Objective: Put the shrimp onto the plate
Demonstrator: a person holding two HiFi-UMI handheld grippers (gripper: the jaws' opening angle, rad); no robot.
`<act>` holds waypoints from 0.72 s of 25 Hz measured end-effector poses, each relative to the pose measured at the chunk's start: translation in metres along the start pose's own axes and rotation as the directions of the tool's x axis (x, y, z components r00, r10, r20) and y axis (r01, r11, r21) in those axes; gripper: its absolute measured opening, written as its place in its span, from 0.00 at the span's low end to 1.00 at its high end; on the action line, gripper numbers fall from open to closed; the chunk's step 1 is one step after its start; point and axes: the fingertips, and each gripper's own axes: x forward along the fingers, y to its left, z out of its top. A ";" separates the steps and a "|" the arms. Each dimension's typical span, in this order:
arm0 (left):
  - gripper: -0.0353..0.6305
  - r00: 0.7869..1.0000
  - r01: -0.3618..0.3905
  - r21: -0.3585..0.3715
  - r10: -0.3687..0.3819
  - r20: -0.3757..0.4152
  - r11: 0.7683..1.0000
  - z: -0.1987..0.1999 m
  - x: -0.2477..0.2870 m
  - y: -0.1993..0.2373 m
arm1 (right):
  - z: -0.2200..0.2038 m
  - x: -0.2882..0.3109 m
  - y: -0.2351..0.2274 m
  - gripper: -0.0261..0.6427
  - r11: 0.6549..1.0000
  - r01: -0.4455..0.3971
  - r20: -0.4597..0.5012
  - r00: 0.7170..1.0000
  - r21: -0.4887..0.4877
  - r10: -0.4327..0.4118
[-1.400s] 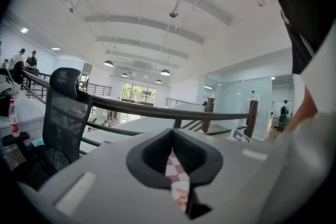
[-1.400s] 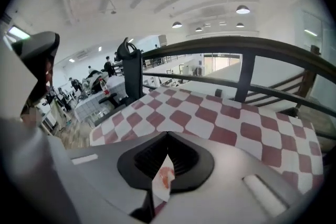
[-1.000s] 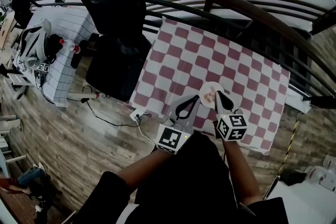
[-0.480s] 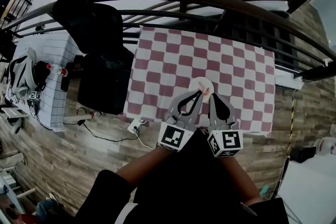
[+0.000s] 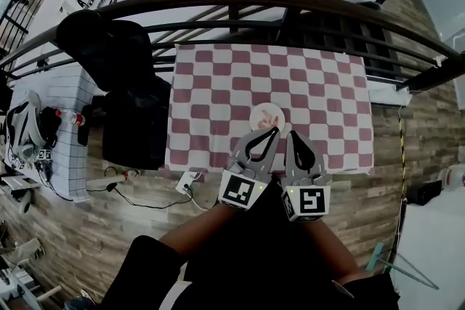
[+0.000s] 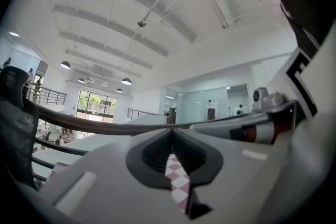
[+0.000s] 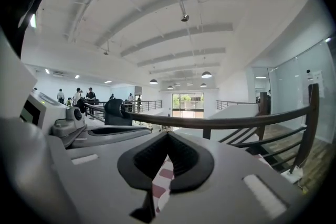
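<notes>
Both claws are pressed together with nothing pinched. I see my left gripper and right gripper side by side over the near edge of the checked tablecloth. Just ahead of the left claw's tip sits the plate. The shrimp lies on it as a small pale pink shape, close to that tip and just left of the right claw.

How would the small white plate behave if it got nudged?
The plate looks round, low and flat, so it would probably slide rather than tip. The checkered cloth under it may bunch up or drag along with it.
</notes>
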 end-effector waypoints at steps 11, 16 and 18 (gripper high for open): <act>0.06 0.997 0.073 0.006 -0.073 0.007 0.997 0.004 0.005 -0.033 | -0.003 -0.020 -0.023 0.03 0.998 0.059 0.011 0.998 -0.013 -0.059; 0.06 0.998 0.059 0.006 -0.059 0.011 0.998 0.008 0.004 -0.032 | 0.003 -0.021 -0.020 0.03 0.999 0.033 0.021 0.999 -0.024 -0.032; 0.06 0.999 0.051 0.002 -0.051 0.011 0.999 0.009 0.003 -0.030 | 0.008 -0.022 -0.017 0.04 0.999 0.019 0.033 0.999 -0.028 -0.018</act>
